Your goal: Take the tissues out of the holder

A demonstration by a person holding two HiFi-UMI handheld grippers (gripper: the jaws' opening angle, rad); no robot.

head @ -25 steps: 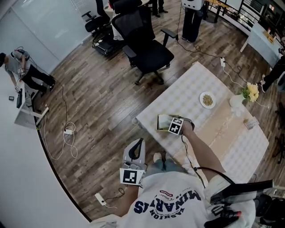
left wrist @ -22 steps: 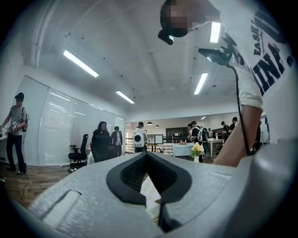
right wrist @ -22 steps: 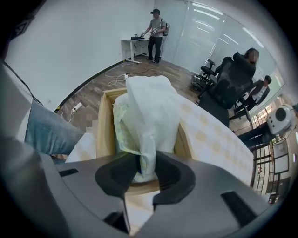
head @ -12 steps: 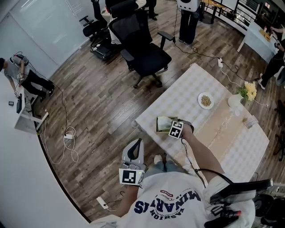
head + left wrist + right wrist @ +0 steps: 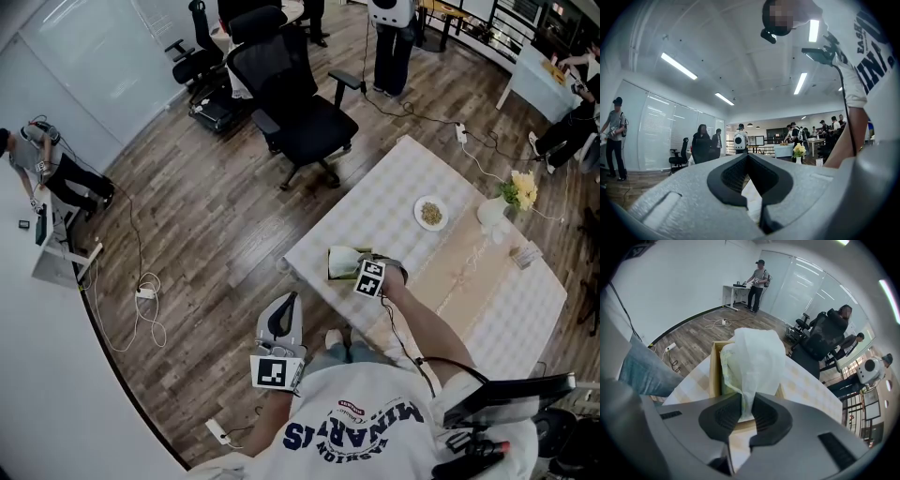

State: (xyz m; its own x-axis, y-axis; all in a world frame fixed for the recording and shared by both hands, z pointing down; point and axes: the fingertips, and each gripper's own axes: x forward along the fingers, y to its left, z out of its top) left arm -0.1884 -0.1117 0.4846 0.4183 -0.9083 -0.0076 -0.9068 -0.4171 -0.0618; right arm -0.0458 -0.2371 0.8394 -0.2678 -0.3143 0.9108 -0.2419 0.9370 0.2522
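The right claw [image 5: 746, 405] is closing on the tissue tuft [image 5: 754, 355], which is poking out of the holder [image 5: 714, 373] just ahead of it. The tuft looks limp, feather-light and tearable, so gripping low on the bunched stem seems wisest. The left claw [image 5: 748, 157] is hanging clenched and empty.

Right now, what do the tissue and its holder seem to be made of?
The tissue: thin, soft paper, matte and pale; it crumples and lets light through. The holder: probably wood or thick board, matte tan; its walls are flat, stiff and plain-edged.
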